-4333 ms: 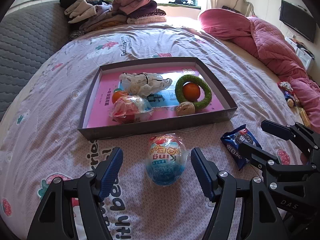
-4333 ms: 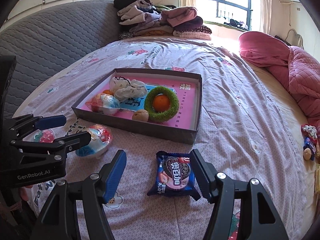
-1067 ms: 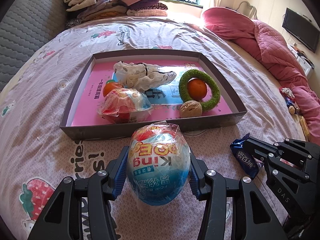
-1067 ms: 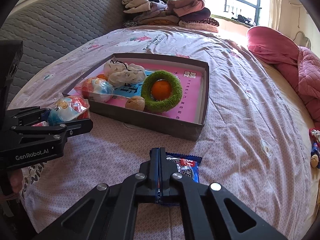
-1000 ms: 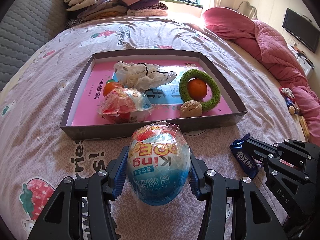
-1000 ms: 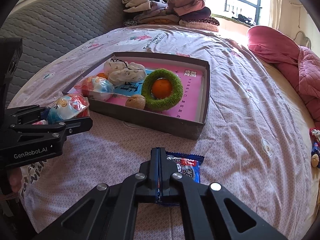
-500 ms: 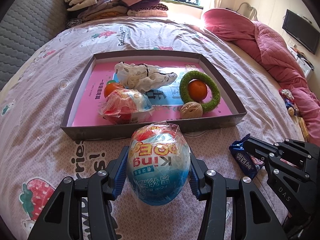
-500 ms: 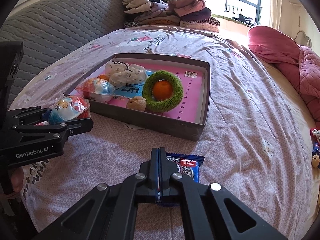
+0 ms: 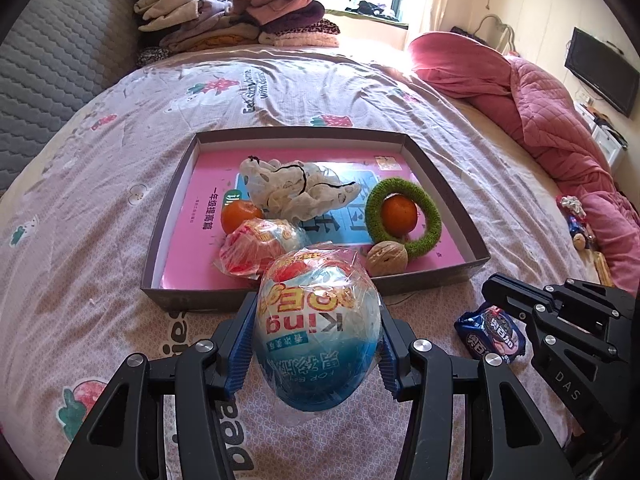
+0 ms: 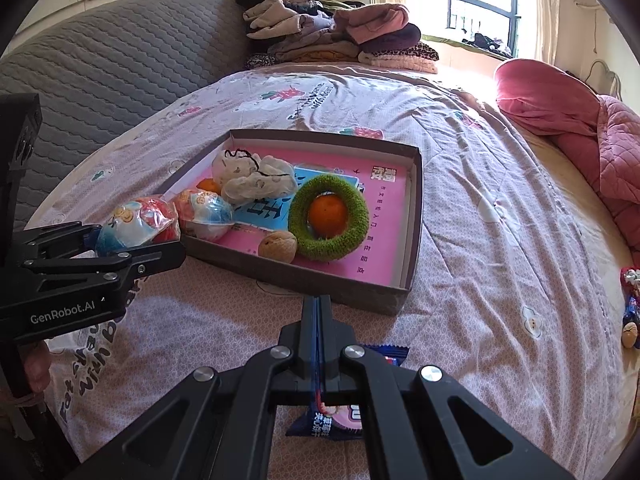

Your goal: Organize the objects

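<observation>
My left gripper (image 9: 316,320) is shut on a plastic-wrapped toy egg (image 9: 316,332), blue below and red on top, held just in front of the box's near wall. In the right wrist view the same egg (image 10: 136,220) sits by the box's left near corner. My right gripper (image 10: 317,304) is shut on a blue biscuit packet (image 10: 340,420), which hangs under the jaws; from the left wrist the packet (image 9: 492,332) shows at lower right. The shallow grey box (image 9: 312,132) with a pink floor holds a second egg (image 9: 260,246), two oranges, a green ring (image 9: 428,236), a walnut (image 9: 387,258) and a white bag (image 9: 296,188).
Everything rests on a bed with a pink printed sheet (image 9: 100,200). Folded clothes (image 9: 240,20) are piled at the far end. A pink quilt (image 9: 540,112) lies to the right, a grey padded headboard (image 10: 100,80) to the left. Small toys (image 10: 630,304) lie at the right edge.
Some seconds ago both grippers stood open around the egg and the packet; now each is shut on its object. Over the last second almost nothing has moved.
</observation>
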Demonstrator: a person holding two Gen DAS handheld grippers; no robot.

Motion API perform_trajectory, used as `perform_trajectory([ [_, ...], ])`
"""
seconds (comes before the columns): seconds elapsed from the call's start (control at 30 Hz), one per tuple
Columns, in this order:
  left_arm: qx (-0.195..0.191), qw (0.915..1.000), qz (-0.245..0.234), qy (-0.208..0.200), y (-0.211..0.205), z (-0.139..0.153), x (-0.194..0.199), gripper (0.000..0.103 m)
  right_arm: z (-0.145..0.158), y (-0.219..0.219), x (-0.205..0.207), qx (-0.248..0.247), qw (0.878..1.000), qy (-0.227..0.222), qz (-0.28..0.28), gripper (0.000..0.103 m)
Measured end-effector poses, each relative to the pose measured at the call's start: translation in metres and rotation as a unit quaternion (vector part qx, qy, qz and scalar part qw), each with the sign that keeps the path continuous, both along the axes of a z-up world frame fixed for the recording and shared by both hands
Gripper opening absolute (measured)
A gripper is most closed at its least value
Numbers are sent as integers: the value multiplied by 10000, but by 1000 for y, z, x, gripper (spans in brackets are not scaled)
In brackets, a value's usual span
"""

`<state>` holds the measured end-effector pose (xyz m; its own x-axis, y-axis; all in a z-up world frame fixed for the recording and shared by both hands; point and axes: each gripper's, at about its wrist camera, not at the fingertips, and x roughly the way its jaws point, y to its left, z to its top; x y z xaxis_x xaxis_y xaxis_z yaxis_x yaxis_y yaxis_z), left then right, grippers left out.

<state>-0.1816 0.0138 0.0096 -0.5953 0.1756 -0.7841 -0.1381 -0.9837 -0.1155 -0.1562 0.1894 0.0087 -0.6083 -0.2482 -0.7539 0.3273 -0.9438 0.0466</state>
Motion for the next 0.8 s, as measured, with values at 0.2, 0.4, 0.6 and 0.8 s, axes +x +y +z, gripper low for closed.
perform_trajectory([
  [0.2,-10,9999,43,106,-4,11,-9,54,16,-2,-13,-57,9999,150,-38,0],
  [0.4,-29,9998,85,182,-9,18,-18,54,24,0,-26,-215,9995,198,-90,0],
  [0.6,-82,9997,110,223,-13,22,-31,54,36,-1,-39,-257,9990,355,-76,0],
  [0.8,-110,9995,175,253,-19,24,-46,54,45,-7,-51,-247,9985,489,-18,0],
])
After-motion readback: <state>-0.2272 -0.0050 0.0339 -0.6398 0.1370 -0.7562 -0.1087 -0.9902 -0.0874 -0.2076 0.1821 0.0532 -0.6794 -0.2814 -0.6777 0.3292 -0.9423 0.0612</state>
